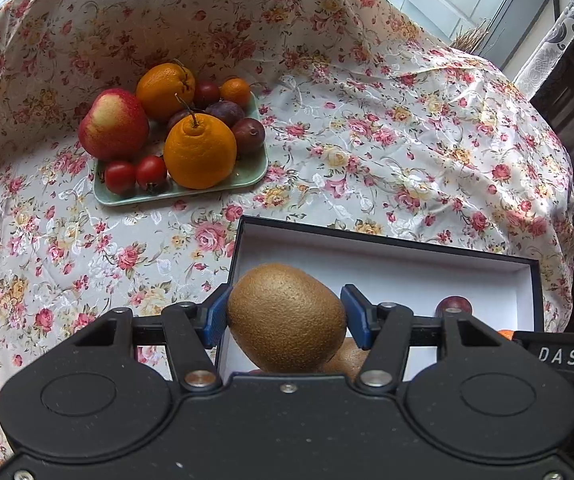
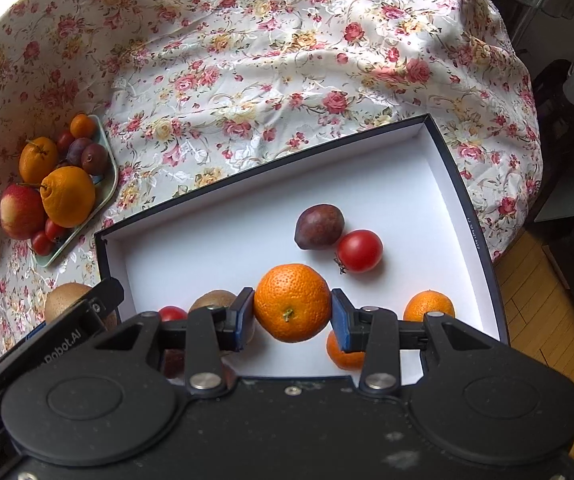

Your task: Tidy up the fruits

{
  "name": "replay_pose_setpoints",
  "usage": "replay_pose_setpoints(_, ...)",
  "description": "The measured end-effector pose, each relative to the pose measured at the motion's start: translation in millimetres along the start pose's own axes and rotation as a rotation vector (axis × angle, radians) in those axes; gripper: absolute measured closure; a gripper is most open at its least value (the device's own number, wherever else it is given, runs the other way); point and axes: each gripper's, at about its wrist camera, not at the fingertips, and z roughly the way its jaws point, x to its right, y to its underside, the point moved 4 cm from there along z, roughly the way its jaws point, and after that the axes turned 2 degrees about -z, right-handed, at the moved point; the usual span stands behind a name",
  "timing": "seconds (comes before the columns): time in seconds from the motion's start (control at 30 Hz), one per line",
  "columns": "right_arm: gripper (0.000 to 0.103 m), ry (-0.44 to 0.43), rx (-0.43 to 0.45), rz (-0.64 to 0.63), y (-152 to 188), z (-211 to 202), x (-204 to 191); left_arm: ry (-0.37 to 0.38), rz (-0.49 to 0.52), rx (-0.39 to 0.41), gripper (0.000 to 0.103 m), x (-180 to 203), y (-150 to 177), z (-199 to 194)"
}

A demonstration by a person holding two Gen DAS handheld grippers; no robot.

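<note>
Both claws carry fruit from the tray toward the box.

The left claw (image 1: 287, 316) is clamped on a kiwi (image 1: 287, 316) over the near corner of the white-lined box (image 1: 387, 264); the right claw (image 2: 291, 310) is clamped on a tangerine (image 2: 291, 308) above the box floor, where a plum (image 2: 319, 227), a tomato (image 2: 359, 251) and other tangerines lie. Each pad pair squeezes the fruit's widest part, likely to stop it rolling. More fruit waits on the green tray (image 1: 247, 180) on the cloth-covered desk (image 1: 367, 140).

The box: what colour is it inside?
White inside the box, with a dark outer rim; clearest in the right wrist view.
</note>
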Motion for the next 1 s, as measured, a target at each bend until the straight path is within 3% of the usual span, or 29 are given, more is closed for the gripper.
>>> replay_pose_setpoints(0.27,0.06,-0.059,0.008,0.051,-9,-7,23,-0.01,0.005,-0.014,0.041,6,3,8)
replay_pose_setpoints(0.37,0.06,-0.083,0.012,0.042,-10,-9,23,-0.023,0.019,0.02,0.042,8,3,3)
replay_pose_setpoints(0.47,0.06,-0.079,0.016,0.03,-10,-10,22,-0.022,0.031,0.05,0.041,9,0,-3)
replay_pose_setpoints(0.8,0.06,-0.076,0.01,0.02,-9,-9,19,-0.03,0.027,0.024,0.041,6,3,-1)
replay_pose_setpoints(1.0,0.06,-0.029,-0.014,0.009,-7,-3,20,-0.038,0.035,0.014,0.041,7,4,1)
